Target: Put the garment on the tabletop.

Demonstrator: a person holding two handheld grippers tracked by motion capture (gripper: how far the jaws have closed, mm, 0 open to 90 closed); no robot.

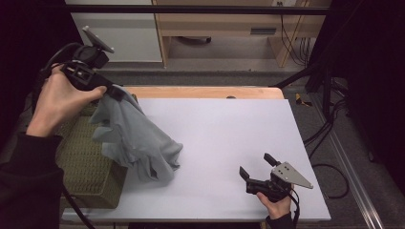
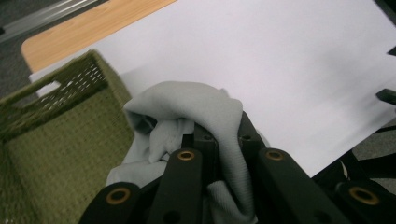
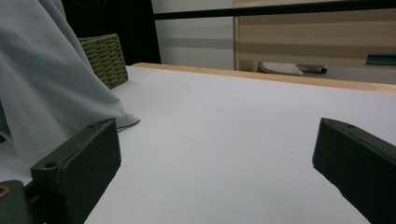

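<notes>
Lab/recording rig: black frame bar [image 1: 191,9], floor cables [image 1: 329,129], white tabletop [image 1: 229,138].

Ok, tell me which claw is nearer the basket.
Left. The left claw is shut on the grey cloth right above the basket's far end. The right claw rests open on the white table, far across from the basket.

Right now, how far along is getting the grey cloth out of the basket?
Mostly done: the left gripper is shut on the grey cloth, lifted out of the green basket, lower end draped on the table. Left: laying it down. The right gripper waits open.
</notes>
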